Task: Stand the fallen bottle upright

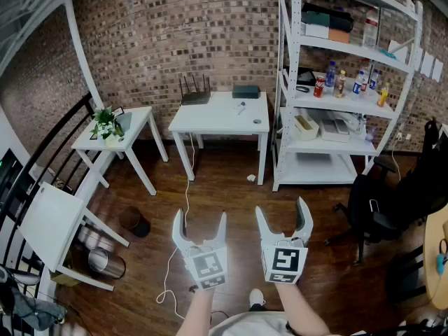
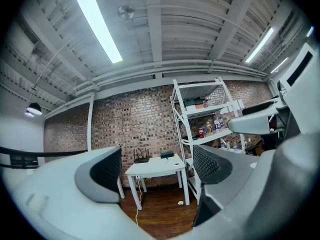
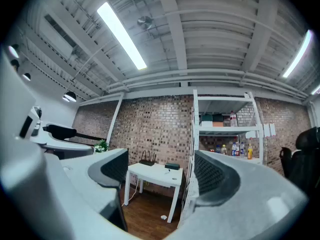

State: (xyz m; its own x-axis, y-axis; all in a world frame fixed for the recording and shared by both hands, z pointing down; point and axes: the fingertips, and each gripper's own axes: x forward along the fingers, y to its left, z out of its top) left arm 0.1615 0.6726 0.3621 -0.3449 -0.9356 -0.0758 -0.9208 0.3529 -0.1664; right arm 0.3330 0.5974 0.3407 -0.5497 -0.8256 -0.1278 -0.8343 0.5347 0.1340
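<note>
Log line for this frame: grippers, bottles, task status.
left gripper: open, empty | right gripper: open, empty | both: over floor, away from shelf | bottles: on shelf, fallen one unclear | task: not started

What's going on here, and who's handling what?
A person holds out the left hand-held gripper and the right hand-held gripper above the floor, both open and empty. Ahead stand a table and a shelf with bottles. Nothing is gripped yet, and no fallen bottle can be made out.
</note>
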